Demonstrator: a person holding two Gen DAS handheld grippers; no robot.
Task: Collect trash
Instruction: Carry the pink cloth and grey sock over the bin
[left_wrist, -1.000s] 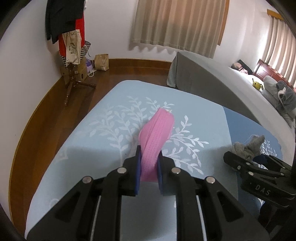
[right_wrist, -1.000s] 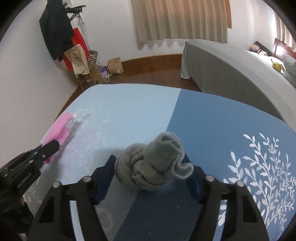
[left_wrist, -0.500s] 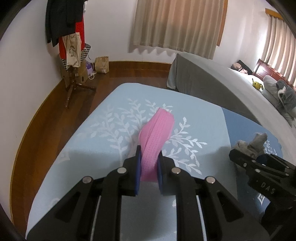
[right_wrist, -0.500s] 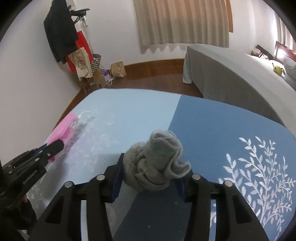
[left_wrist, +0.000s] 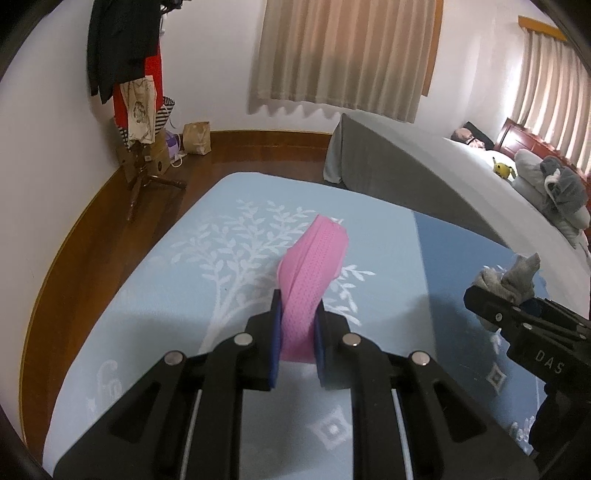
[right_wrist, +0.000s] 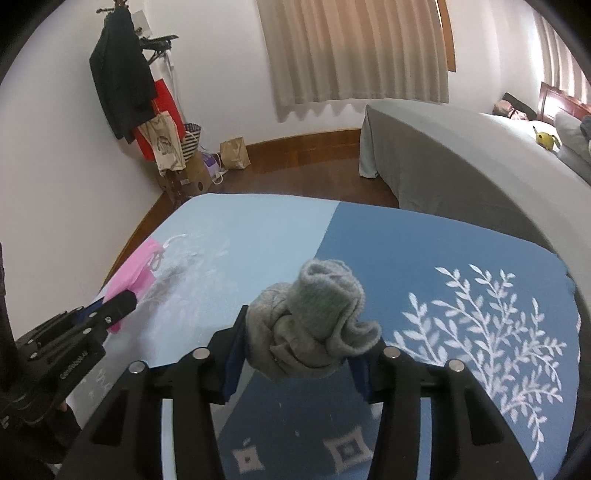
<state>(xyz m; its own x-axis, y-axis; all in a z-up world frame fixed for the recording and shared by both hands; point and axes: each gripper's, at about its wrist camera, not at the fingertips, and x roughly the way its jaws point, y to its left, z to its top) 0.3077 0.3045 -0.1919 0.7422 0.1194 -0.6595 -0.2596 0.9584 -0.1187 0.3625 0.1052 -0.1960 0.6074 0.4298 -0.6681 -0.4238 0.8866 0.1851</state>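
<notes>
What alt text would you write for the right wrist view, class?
The right gripper holds a balled grey sock between its fingers above a blue mat with white leaf print. At far left, the left gripper grips a pink face mask; a grey bed stands beyond.

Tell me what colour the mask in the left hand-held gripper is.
Pink mask, seen best in the left wrist view.

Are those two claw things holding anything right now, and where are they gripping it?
Yes. The left gripper pinches a pink face mask at its near end. The right gripper squeezes a balled grey sock across its sides.
</notes>
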